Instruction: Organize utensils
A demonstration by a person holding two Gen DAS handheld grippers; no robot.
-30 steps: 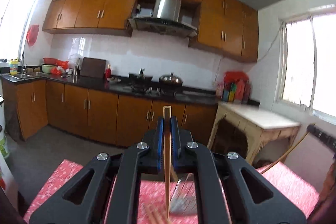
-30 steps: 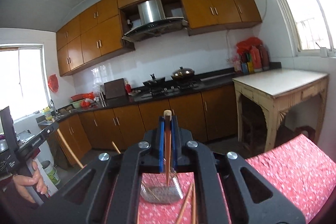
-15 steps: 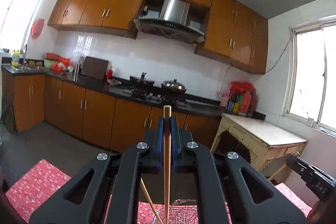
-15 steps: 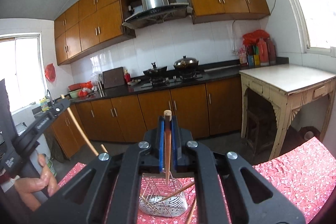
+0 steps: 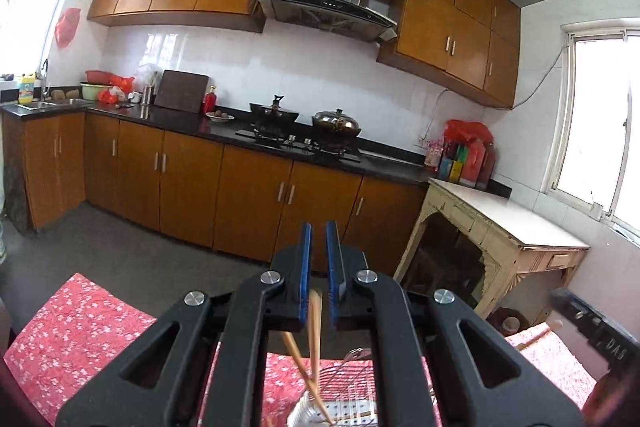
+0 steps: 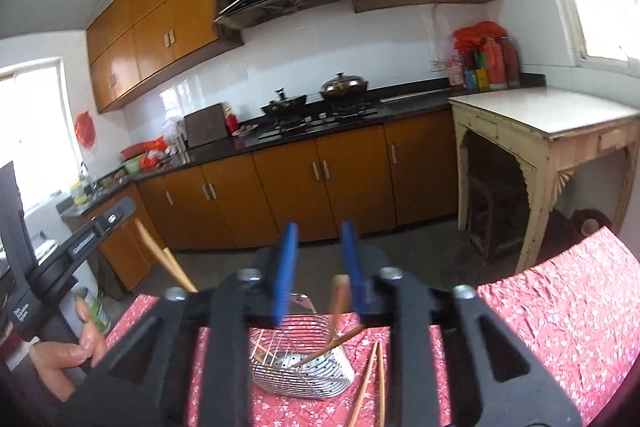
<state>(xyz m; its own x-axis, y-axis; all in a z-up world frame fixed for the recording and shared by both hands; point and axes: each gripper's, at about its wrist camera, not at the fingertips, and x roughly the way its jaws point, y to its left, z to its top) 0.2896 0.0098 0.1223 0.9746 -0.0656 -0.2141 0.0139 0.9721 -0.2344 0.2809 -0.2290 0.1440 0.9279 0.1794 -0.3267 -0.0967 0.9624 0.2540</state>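
My left gripper (image 5: 318,231) keeps its blue pads close together on a wooden chopstick (image 5: 315,327). The stick's top sits low between the pads and its lower end reaches the wire basket (image 5: 348,403). In the right wrist view a hand (image 6: 60,359) carries that left gripper (image 6: 80,243). My right gripper (image 6: 320,267) is opening its jaws. A second chopstick (image 6: 339,301) leans loose against the right pad, pressed by neither pad, above the metal basket (image 6: 300,367). Another stick (image 6: 328,347) lies inside the basket.
The basket stands on a table with a red floral cloth (image 6: 560,307). Two loose chopsticks (image 6: 372,383) lie on the cloth just right of it. Beyond the table are grey floor, brown cabinets with a stove (image 6: 320,115), and a cream side table (image 6: 540,123).
Both grippers came down over the basket. The right jaws parted and their chopstick slid down. The left chopstick no longer sticks up above its pads.
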